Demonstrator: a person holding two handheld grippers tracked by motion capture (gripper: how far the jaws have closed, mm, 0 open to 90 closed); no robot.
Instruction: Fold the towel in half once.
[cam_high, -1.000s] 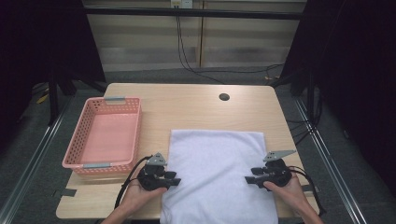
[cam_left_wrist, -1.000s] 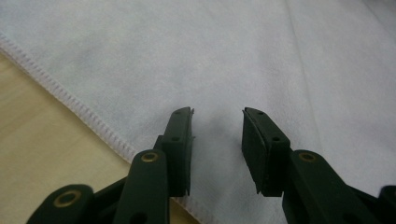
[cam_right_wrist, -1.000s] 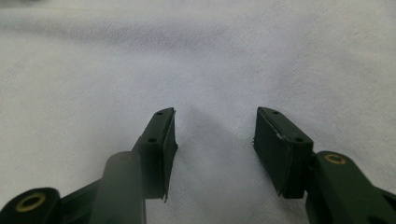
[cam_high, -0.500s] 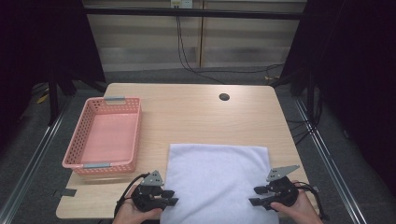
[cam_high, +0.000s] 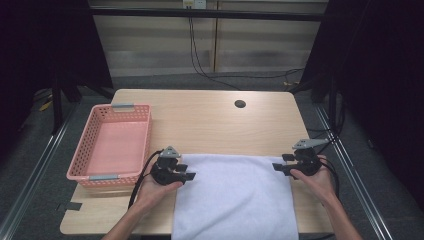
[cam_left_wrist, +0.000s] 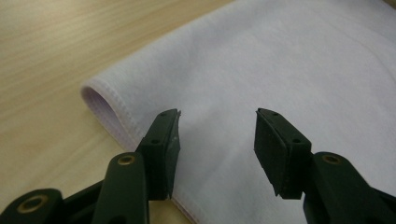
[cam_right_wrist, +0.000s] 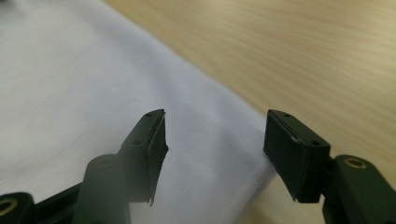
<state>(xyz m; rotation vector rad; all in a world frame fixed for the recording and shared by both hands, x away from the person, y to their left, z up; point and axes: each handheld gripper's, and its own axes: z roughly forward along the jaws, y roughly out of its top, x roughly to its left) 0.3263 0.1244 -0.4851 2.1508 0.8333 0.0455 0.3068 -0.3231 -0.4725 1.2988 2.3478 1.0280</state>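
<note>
Letting go at both far corners, the person has just folded the white towel (cam_high: 235, 197) away from the near edge: half a second ago it lay a little farther from the near edge, and now its far fold line sits between the two grippers, in the middle of the wooden table (cam_high: 210, 120). The left gripper (cam_high: 187, 175) stands at the far-left corner, where a rolled hem shows, and its jaws have just been opening, with cloth under them but nothing pinched. The right gripper (cam_high: 278, 168) at the far-right corner has likewise just been opening and hangs free above the towel. This fold looks finished; the pink basket (cam_high: 80, 165) on the left probably awaits the towel.
</note>
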